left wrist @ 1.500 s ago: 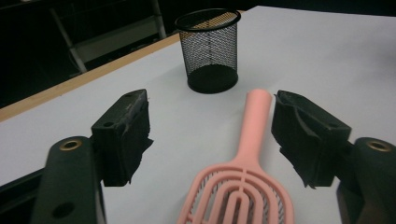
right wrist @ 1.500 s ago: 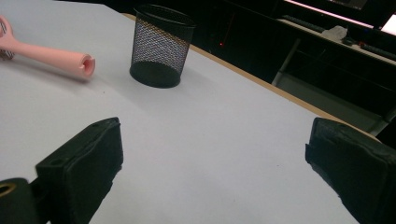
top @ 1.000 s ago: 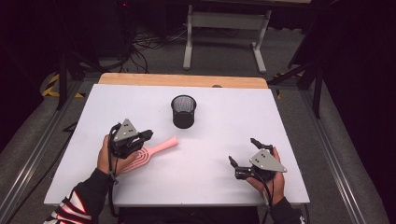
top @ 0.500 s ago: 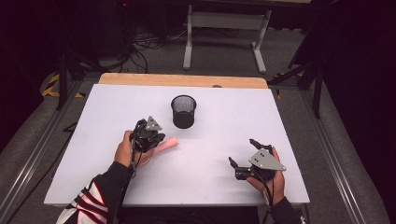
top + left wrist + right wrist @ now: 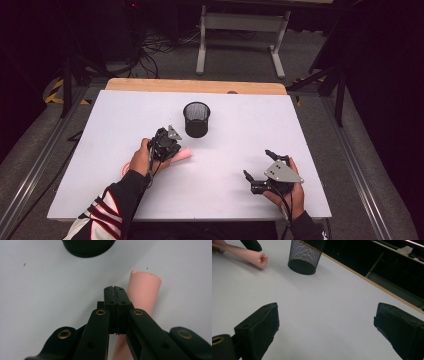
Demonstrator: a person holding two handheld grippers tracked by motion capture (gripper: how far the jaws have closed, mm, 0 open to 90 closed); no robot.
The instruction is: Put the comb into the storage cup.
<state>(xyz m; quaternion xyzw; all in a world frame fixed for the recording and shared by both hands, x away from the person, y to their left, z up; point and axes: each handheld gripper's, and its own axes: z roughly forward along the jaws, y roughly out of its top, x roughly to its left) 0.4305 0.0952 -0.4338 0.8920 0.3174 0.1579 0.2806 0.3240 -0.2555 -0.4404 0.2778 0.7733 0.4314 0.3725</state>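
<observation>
Beside the mesh cup [image 5: 196,119], left tool [image 5: 116,291] pressed together — pink foam tube [image 5: 142,290] just beside it, right tool [image 5: 325,322] spread.

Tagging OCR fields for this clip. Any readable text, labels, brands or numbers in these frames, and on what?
None readable.
Pink foam tube: plain, no print.
Black mesh cup: no label in view.
Left claw, jaws shut: brass rivets, no markings.
Right claw, jaws open: grey plate bare.
White table: a few dark specks, no writing.
Striped sleeve: pattern, not letters.
</observation>
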